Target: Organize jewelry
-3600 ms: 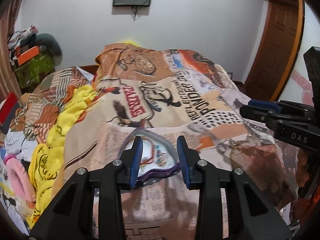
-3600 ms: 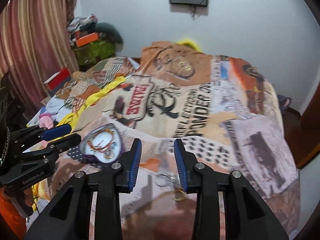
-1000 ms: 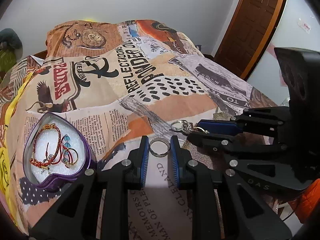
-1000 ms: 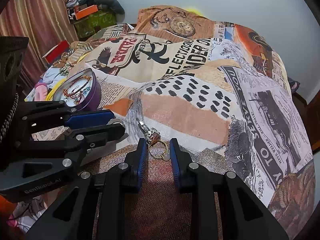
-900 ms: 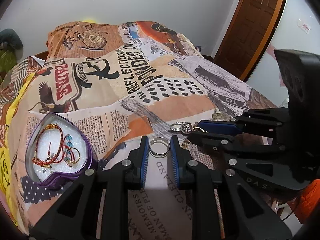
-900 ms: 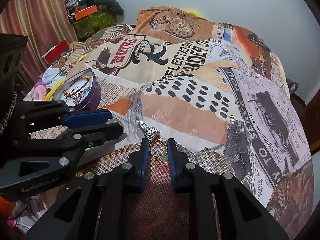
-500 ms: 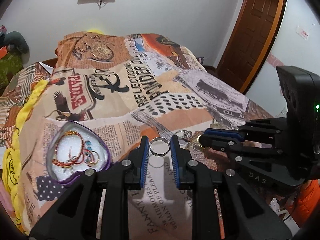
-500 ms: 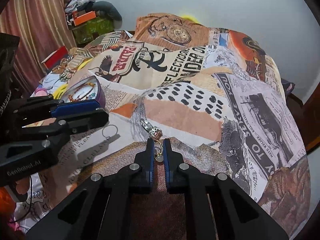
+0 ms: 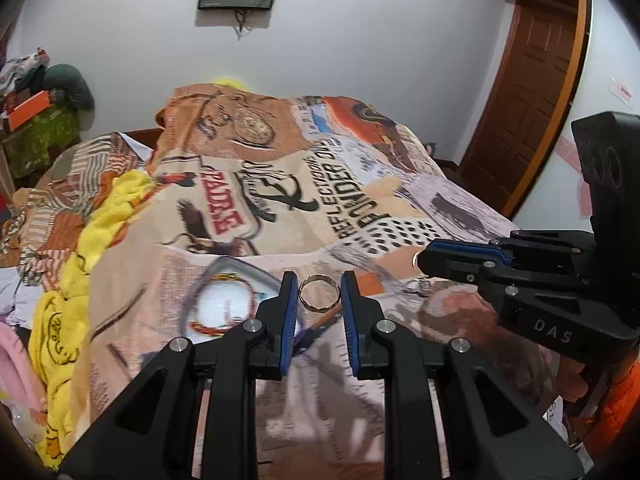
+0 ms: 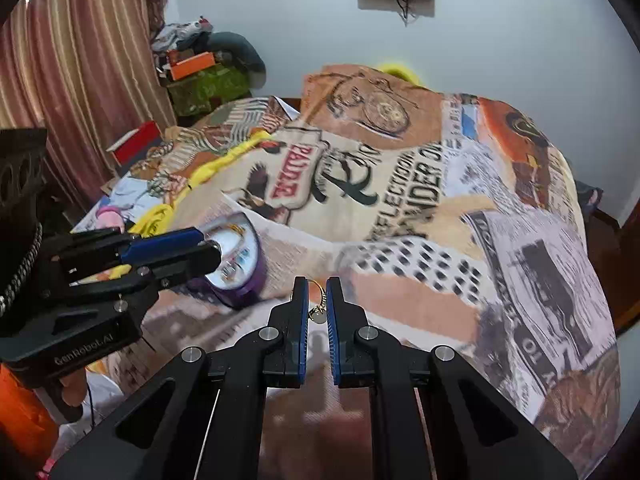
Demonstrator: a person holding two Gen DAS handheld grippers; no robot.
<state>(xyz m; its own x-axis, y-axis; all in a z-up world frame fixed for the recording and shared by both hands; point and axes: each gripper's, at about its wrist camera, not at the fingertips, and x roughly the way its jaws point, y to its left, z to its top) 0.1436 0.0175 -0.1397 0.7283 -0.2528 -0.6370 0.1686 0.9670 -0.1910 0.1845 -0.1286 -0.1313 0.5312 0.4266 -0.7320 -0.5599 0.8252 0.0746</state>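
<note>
Seemingly bracelets (image 9: 216, 322) inside heart tin (image 9: 200, 280)

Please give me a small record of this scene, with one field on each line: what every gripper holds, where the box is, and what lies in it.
left gripper: shut on silver ring, held above the bedspread
right gripper: shut on gold ring with a small dangling charm
jewelry box: heart-shaped, purple wall, open, resting on the patterned bedspread
box contents: red beaded bracelets on a white lining; other details blurred
box relative to grippers: beside the left gripper's tip
</note>
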